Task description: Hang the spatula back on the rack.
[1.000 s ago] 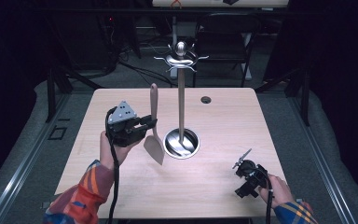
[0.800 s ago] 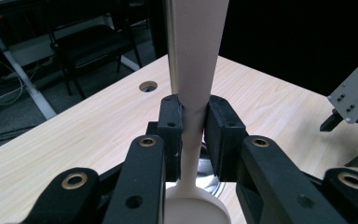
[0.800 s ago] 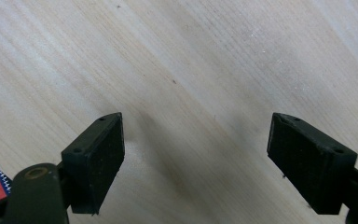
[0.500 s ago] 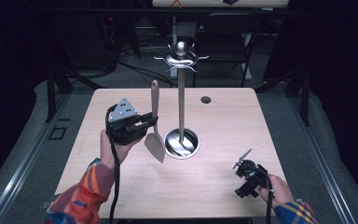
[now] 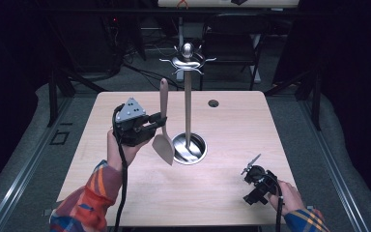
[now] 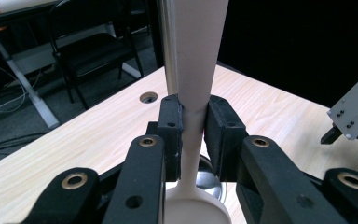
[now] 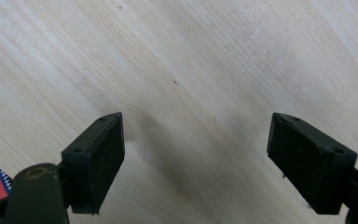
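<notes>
Nearest the person's edge of the table (image 5: 125,193), the right gripper (image 5: 251,166) rests low at the right corner, jaws spread wide over bare wood with nothing between them, apparently parked out of the way. Farther in, the left gripper (image 5: 160,121) is clamped on the neck of the spatula (image 5: 164,125), held upright with blade down and handle up. Judged: this lines the handle end up for the hooks of the utensil stand (image 5: 188,96) just beyond it.

Pale wooden table (image 5: 125,188) — a metal utensil stand (image 5: 189,147) sits at its centre, a round cable hole (image 5: 213,103) toward one o'clock
</notes>
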Motion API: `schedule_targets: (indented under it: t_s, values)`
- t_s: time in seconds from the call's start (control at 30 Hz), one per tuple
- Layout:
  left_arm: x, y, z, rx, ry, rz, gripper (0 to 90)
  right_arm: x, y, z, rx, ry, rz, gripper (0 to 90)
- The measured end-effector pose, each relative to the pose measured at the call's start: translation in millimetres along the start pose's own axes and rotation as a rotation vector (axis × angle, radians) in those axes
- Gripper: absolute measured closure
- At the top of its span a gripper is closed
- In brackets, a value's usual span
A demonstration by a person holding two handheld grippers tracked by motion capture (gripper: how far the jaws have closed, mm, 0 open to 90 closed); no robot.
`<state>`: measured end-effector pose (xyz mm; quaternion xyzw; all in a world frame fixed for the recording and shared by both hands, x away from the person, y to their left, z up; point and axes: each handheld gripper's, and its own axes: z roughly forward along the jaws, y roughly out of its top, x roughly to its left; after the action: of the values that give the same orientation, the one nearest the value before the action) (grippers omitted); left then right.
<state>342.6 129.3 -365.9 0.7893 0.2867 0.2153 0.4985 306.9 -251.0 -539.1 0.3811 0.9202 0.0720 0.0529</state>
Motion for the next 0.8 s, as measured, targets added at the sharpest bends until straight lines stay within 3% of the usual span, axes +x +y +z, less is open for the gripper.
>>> schedule_targets:
  t_s: [0.37, 0.6, 0.8]
  values:
    - [0.0, 6.0, 1.7, -0.004, 0.003, 0.0, 77.2, -1.3, 0.4, -3.0, 0.015, -0.013, -0.006, 18.5]
    - [0.2, 10.0, 5.0, 0.0, 0.004, -0.007, 77.1, -1.0, -0.2, -2.6, -0.011, -0.005, 0.018, 18.4]
    - [-0.5, 13.9, 8.0, 0.005, 0.008, -0.005, 77.1, -1.2, 0.6, -4.5, 0.005, -0.015, -0.002, 18.3]
